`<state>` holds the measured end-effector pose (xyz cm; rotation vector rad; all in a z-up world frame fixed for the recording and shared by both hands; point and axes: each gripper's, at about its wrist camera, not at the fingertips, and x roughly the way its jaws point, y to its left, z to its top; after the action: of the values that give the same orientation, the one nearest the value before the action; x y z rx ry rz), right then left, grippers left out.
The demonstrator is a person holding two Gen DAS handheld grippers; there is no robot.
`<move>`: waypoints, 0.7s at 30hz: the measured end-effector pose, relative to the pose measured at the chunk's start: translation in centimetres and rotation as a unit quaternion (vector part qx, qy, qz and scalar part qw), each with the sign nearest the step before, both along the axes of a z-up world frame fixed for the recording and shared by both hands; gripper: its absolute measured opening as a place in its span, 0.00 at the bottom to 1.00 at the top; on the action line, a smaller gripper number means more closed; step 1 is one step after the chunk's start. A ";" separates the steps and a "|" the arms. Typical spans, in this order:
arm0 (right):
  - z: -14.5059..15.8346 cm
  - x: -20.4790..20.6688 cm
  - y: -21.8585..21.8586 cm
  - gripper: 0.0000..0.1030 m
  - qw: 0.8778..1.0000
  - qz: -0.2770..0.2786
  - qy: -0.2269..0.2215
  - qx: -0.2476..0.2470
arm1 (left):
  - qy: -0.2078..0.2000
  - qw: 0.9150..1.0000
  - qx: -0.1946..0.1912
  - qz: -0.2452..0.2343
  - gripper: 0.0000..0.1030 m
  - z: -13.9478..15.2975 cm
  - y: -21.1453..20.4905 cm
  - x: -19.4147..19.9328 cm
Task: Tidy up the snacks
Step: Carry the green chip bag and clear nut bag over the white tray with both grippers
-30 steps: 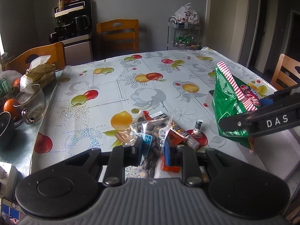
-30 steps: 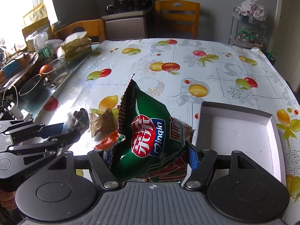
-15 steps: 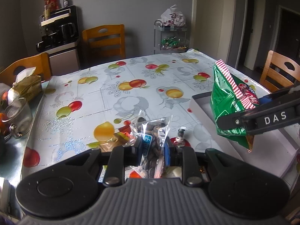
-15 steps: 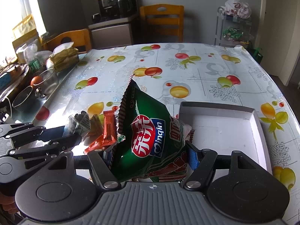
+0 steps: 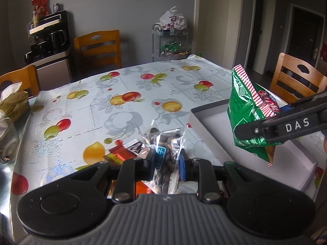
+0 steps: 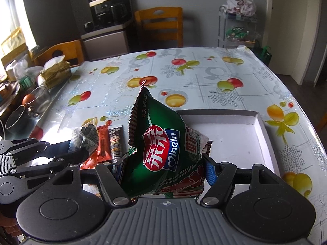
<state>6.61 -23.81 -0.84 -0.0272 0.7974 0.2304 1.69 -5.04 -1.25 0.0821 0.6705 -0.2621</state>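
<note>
White capitals "DAS" run along the side of the right gripper (image 5: pixel 263 131), at the right of the left wrist view. The green snack bag (image 6: pixel 163 153) bears "Qinqin" in white on blue beside a red roundel of Chinese characters, unreadable here.

The white tray (image 6: pixel 263 134) is bare inside, open from above, with only a low rim to clear. Left of the tray, an orange wrapper (image 6: pixel 102 143) and a dark snack bar (image 6: pixel 116 140) lie on the surface (image 6: pixel 204 77). Beyond the tray the surface lies open. Far left of it, a glass jar (image 6: pixel 41 100), metal cup (image 6: pixel 16 118) and tissue pack (image 6: pixel 57 72) crowd the edge.
</note>
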 end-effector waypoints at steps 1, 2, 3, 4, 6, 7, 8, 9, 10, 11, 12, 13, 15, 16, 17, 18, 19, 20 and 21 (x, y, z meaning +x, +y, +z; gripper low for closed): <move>0.0 0.0 -0.2 0.68 1.000 -0.003 0.000 0.000 | 0.000 1.000 0.000 -0.004 0.19 0.0 -0.2 0.1; 0.0 -0.1 -0.4 0.68 1.000 -0.007 0.000 0.000 | 0.000 1.000 -0.001 -0.007 0.19 0.0 -0.4 0.2; 0.0 -0.1 -0.6 0.68 1.000 -0.010 0.001 0.000 | 0.000 1.000 -0.001 -0.010 0.19 -0.1 -0.6 0.3; 0.0 -0.2 -0.8 0.68 1.000 -0.013 0.000 -0.001 | 0.000 1.000 -0.001 -0.014 0.19 -0.1 -0.8 0.4; 0.0 -0.3 -1.4 0.68 1.000 -0.021 0.001 -0.001 | 0.000 1.000 -0.002 -0.022 0.19 -0.1 -1.3 0.5; 0.0 -0.4 -1.6 0.68 1.000 -0.025 0.002 -0.001 | 0.000 1.000 -0.003 -0.026 0.19 -0.1 -1.6 0.6; 0.0 -0.5 -1.9 0.68 1.000 -0.029 0.002 -0.001 | 0.000 1.000 -0.004 -0.031 0.19 -0.1 -1.9 0.7; -0.1 -0.6 -2.2 0.68 0.999 -0.034 0.002 -0.002 | 0.000 0.999 -0.004 -0.037 0.19 -0.1 -2.2 0.7; -0.1 -0.6 -2.6 0.68 0.999 -0.039 0.003 -0.002 | 0.000 0.999 -0.005 -0.042 0.19 -0.1 -2.6 0.8; -0.1 -0.7 -3.0 0.68 0.999 -0.044 0.003 -0.002 | 0.000 0.999 -0.006 -0.048 0.19 -0.2 -2.9 0.9; -0.1 -0.8 -3.3 0.68 0.999 -0.048 0.003 -0.002 | 0.000 0.999 -0.006 -0.053 0.19 -0.2 -3.2 0.9; -0.2 -0.9 -3.6 0.68 0.999 -0.053 0.004 -0.002 | -0.001 0.998 -0.006 -0.060 0.19 -0.2 -3.6 1.0; -0.2 -1.2 -4.3 0.68 0.998 -0.062 0.004 -0.002 | -0.001 0.997 -0.007 -0.071 0.19 -0.2 -4.3 1.0; -0.2 -1.3 -4.6 0.68 0.998 -0.067 0.004 -0.002 | -0.001 0.997 -0.007 -0.076 0.19 -0.2 -4.6 1.1; -0.3 -1.4 -4.8 0.68 0.998 -0.070 0.004 -0.002 | -0.001 0.997 -0.007 -0.081 0.19 -0.2 -5.0 1.1; -0.3 -1.5 -5.1 0.68 0.997 -0.074 0.004 -0.002 | 0.000 0.996 -0.007 -0.086 0.19 -0.3 -5.3 1.2; -0.3 -1.6 -5.3 0.68 0.997 -0.077 0.005 -0.002 | 0.000 0.996 -0.007 -0.091 0.19 -0.3 -5.6 1.2; -0.4 -1.7 -5.5 0.68 0.997 -0.081 0.005 -0.003 | 0.000 0.995 -0.007 -0.095 0.19 -0.3 -5.9 1.1; -0.4 -1.8 -5.7 0.68 0.996 -0.084 0.006 -0.003 | 0.000 0.995 -0.008 -0.099 0.19 -0.3 -6.2 1.2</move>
<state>4.85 -29.53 -1.25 0.0357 0.8074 0.0684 2.85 -11.22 -1.54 0.1342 0.6609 -0.4586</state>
